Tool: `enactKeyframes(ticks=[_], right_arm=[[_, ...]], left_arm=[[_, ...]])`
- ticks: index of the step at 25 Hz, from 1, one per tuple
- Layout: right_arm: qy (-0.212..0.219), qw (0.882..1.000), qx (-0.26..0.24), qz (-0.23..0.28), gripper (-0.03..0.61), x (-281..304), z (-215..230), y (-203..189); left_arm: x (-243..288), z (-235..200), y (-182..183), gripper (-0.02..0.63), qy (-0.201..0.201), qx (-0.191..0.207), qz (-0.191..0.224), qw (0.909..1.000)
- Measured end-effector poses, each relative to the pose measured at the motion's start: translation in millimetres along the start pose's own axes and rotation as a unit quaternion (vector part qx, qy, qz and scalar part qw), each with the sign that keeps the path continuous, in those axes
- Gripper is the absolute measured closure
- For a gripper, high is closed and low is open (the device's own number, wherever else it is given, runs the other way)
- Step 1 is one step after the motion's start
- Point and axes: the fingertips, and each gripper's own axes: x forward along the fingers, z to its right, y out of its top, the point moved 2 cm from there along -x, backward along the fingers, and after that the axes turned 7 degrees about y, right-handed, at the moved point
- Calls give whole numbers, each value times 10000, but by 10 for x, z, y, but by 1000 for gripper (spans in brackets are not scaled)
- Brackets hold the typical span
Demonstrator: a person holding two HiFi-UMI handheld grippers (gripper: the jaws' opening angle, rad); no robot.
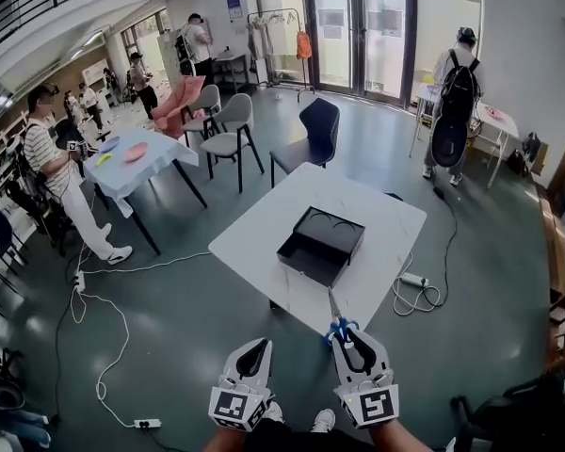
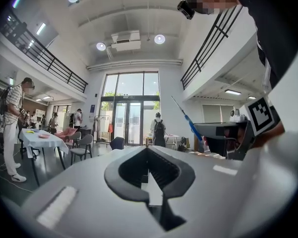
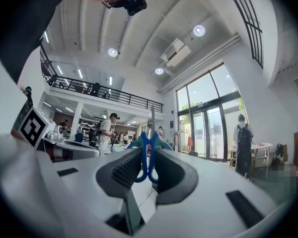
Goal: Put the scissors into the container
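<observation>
Nearest the head camera, at 6 o'clock, sit the two hand-held grippers, both white-bodied, with black ribbed pads and a square-marker cube at the rear.

Left gripper (image 1: 260, 344): I read its jaws as closed tip to tip in its own view (image 2: 147, 148). Only the oval hollow behind the tips lies between them, and they grip nothing.

Right gripper (image 1: 348, 337): its jaws are drawn narrow and clamp the scissors (image 1: 337, 320) by the handles. In its own view (image 3: 148, 155) the two blue plastic loops (image 3: 147, 157) stand pressed together between the ribbed pads. The closed, thin grey metal blades rise toward 12 o'clock. From the left gripper view I see the same scissors (image 2: 192, 127) at 2 o'clock, slanting up and to the left.

Container (image 1: 306, 264): a black, matte, rectangular box, open at the top, with two round outlines in its far half. It rests on a white, smooth table (image 1: 264, 234) with rounded corners, nearer the table's 6 o'clock edge.

Scissors relative to container: they lie outside it, at its 6 o'clock, with blades pointing toward it. In the head view the blade tips overlap the table's near edge, and I cannot tell whether they touch it.
</observation>
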Motion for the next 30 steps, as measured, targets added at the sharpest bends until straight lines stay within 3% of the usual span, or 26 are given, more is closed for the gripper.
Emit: enactKeyframes(ticks=[4, 22, 30], right_arm=[[112, 9999, 5, 121, 488, 133, 20, -66], [-313, 9994, 44, -128, 488, 1378, 31, -175], [-572, 9978, 211, -276, 488, 1651, 33, -295]], left_arm=[[166, -70, -101, 604, -70, -35, -127, 9999], [963, -1033, -88, 604, -709, 77, -85, 9974], [1137, -1295, -157, 604, -1167, 138, -187, 9929]])
